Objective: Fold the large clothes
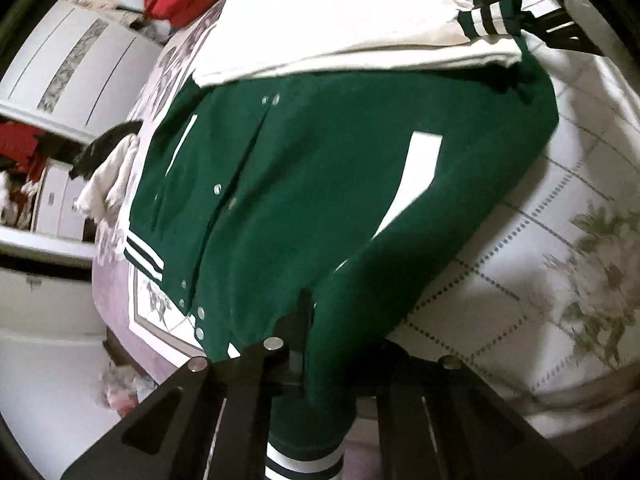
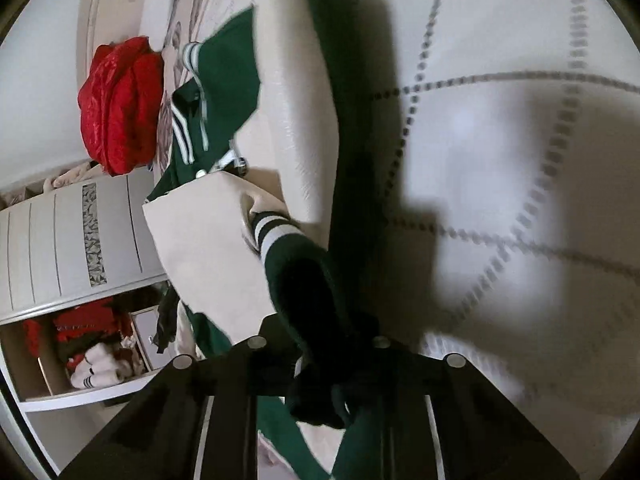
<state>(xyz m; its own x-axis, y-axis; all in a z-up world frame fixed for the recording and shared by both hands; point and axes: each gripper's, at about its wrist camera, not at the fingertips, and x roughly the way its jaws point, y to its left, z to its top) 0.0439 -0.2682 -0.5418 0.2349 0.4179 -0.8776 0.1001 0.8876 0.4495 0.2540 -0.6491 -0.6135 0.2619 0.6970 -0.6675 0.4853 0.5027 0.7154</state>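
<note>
Right now the green varsity jacket (image 1: pixel 304 184) fills the centre of the left wrist view, lying front-up on a quilted bedspread (image 1: pixel 560 264) w/ grey dotted lines and flower print. Snap buttons run down its opening from upper centre to lower left. A cream sleeve (image 1: pixel 332 36) lies folded across the jacket's upper part, its green-and-white striped cuff (image 1: pixel 486 20) at upper right of frame, right where the right gripper (image 1: pixel 532 12) shows as dark bars. Whether that one is pinching the cuff can't be told from this view.

At bottom centre the left gripper (image 1: pixel 316 360) has green fabric bunched between its fingers, pinching the jacket near the hem; a striped rib band (image 1: pixel 304 460) hangs at the bottom edge.

In the right wrist view the right gripper (image 2: pixel 320 360) is pressed together on dark green fabric, w/ the striped cuff (image 2: pixel 274 232) just above it, mid-frame. Cream sleeve (image 2: pixel 296 100) runs up the centre; bedspread (image 2: pixel 500 160) fills the right half.

A red puffy item (image 2: pixel 120 104) sits at upper left, on the bed's far side. A white wardrobe (image 2: pixel 72 240) is at left, w/ an open shelf (image 2: pixel 80 360) of red and white clothes below it.
</note>
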